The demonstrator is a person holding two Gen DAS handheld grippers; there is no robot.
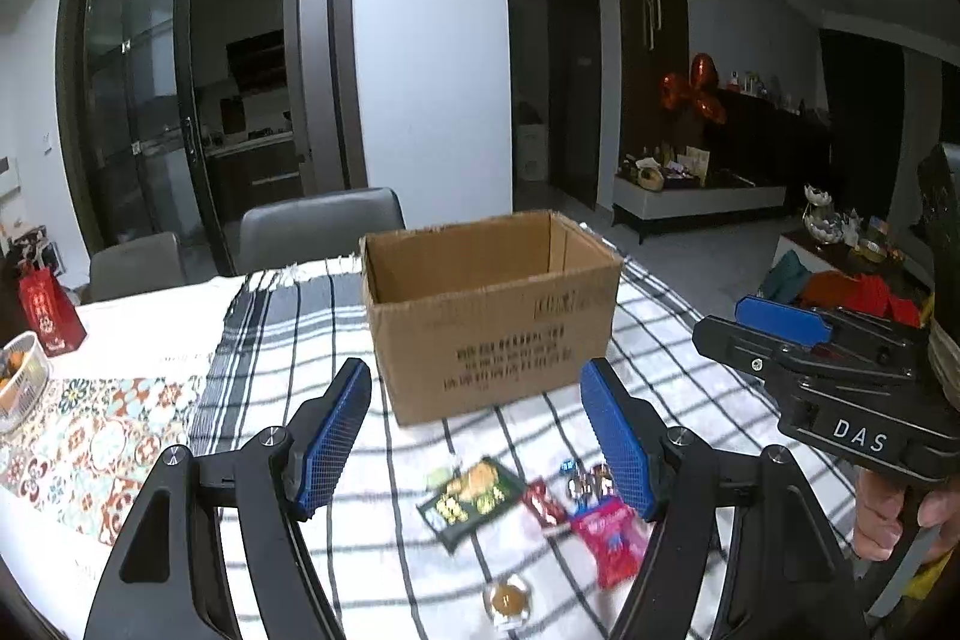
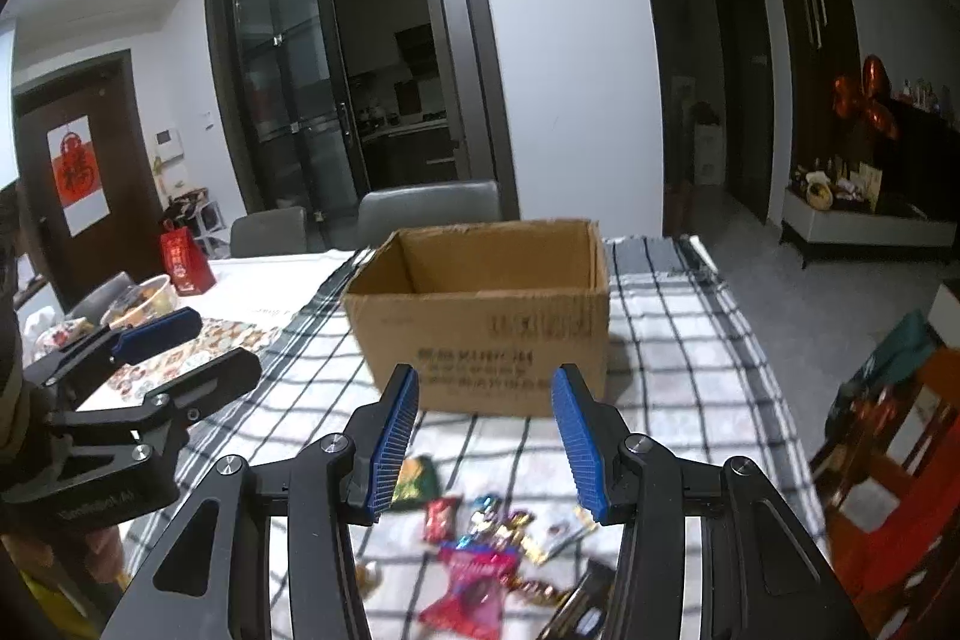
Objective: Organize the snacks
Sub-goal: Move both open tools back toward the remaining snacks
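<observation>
We note, left to right: the left gripper with ribbed blue pads spread wide and empty; at its 12 o'clock an open corrugated cardboard box on the checked woven cloth; glossy snack packets lie loose at 6 o'clock of the box; the right gripper stands moderately parted, holding nothing.

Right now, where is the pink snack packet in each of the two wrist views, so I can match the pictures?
Left wrist view: the pink snack packet lies low and right of centre on the checked cloth, just beside the left gripper's right-hand finger.
Right wrist view: the packet lies at the bottom centre, between the right gripper's two fingers.
Shared landmark: the open cardboard box stands behind the snacks in both views.
</observation>
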